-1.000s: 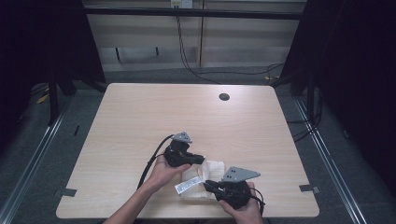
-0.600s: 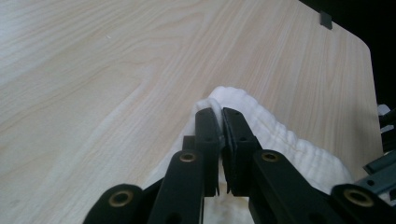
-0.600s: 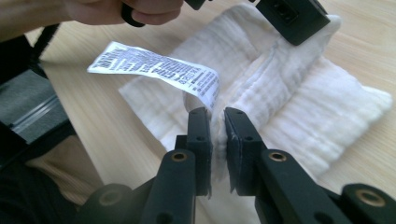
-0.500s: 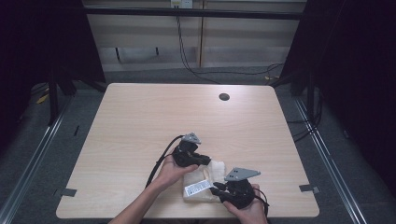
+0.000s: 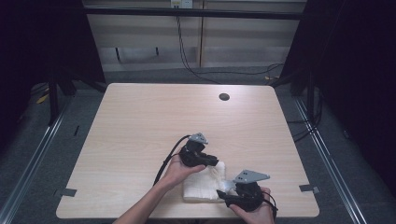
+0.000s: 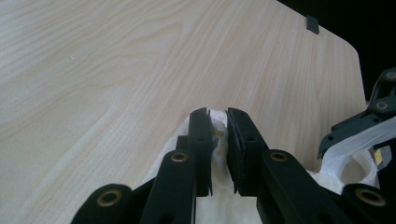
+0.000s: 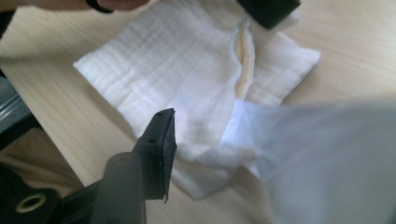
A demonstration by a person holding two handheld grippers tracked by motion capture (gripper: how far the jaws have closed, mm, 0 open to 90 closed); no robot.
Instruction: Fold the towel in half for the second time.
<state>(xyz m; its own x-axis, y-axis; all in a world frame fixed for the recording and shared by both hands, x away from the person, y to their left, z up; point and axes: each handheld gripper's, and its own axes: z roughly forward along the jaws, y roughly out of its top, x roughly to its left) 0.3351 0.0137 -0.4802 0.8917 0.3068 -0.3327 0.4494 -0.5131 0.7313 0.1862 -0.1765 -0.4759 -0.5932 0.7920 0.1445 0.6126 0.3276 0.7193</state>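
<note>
Cloth [image 5: 205, 184], white, folded, lying flat near the front edge of the tabletop [image 5: 140, 121]; also visible in the right gripper view [image 7: 177, 79], with 1 yellowish seam along a fold. Front right corner of cloth hidden under a translucent plastic strip [image 7: 322, 154], blurred and hard to identify. Left tongs [image 6: 217, 140]: 2 black jaws nearly together, pinching a raised ridge of cloth at its far edge; they have just been easing apart slightly. Right tongs [image 5: 229, 196]: jaws apart after just opening, 1 jaw over the cloth, the other lost behind the blurred strip. Small dark hole [image 5: 224, 96] in the far tabletop.
</note>
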